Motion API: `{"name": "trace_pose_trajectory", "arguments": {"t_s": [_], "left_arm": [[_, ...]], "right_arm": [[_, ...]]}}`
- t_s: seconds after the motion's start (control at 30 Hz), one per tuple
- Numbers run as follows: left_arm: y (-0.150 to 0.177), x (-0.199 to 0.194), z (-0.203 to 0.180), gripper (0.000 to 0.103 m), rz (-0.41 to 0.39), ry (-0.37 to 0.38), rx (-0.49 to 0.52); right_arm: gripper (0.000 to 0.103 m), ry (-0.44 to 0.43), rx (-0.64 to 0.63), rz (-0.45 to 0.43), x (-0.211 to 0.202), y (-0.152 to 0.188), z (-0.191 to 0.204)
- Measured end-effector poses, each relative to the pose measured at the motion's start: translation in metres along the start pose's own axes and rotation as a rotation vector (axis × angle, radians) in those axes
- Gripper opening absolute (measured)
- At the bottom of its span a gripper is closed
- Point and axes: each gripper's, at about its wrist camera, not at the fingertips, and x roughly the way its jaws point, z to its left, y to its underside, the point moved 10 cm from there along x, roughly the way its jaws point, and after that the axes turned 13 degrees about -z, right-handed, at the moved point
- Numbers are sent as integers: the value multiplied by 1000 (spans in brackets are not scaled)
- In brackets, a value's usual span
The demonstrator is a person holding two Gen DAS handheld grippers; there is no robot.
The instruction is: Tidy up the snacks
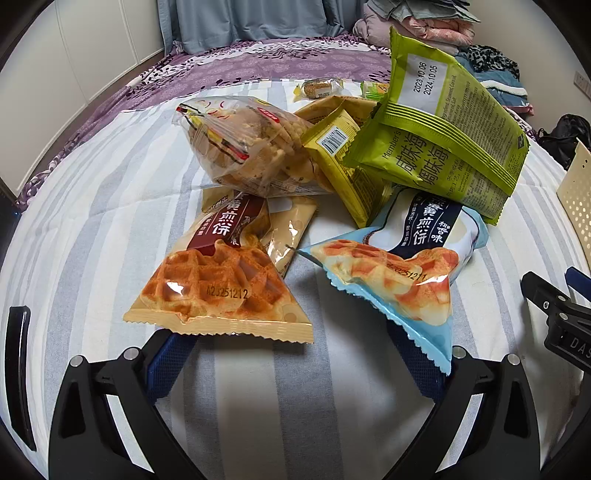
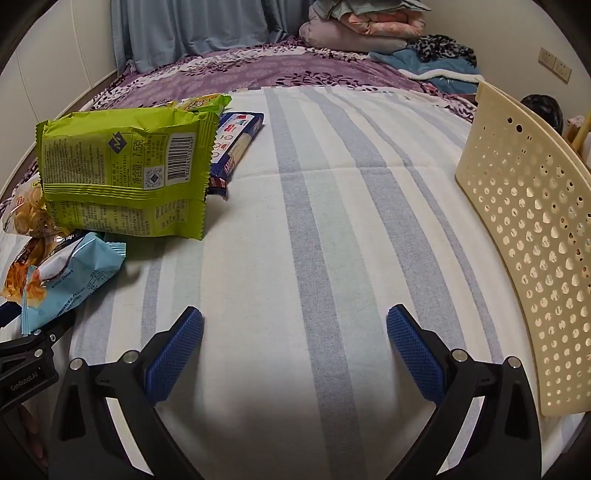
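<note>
A heap of snack packets lies on a striped cloth (image 1: pixel 92 221). Nearest in the left wrist view are an orange waffle packet (image 1: pixel 221 288) and a light-blue waffle packet (image 1: pixel 399 273). Behind them are a clear bag of crackers (image 1: pixel 251 147), a yellow packet (image 1: pixel 343 162) and a green seaweed packet (image 1: pixel 443 147), which leans upright. My left gripper (image 1: pixel 295 354) is open just short of the two waffle packets, whose edges cover its blue fingertips. My right gripper (image 2: pixel 295 314) is open over bare cloth, right of the green packet (image 2: pixel 122 177).
A cream perforated basket (image 2: pixel 535 240) stands at the right, close to the right gripper. A dark-blue cracker pack (image 2: pixel 236 144) lies behind the green packet. Small wrapped sweets (image 1: pixel 321 88) lie at the far edge of the cloth. Folded bedding (image 2: pixel 362 29) is piled beyond on the purple bedspread.
</note>
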Motion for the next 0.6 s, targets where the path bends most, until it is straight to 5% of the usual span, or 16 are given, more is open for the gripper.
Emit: {"name": "trace_pose_trajectory", "arguments": {"t_s": [0.6], "left_arm": [[0, 0, 0, 101, -1, 1, -2]], "right_arm": [[98, 3, 3, 1, -2, 1, 0]]}}
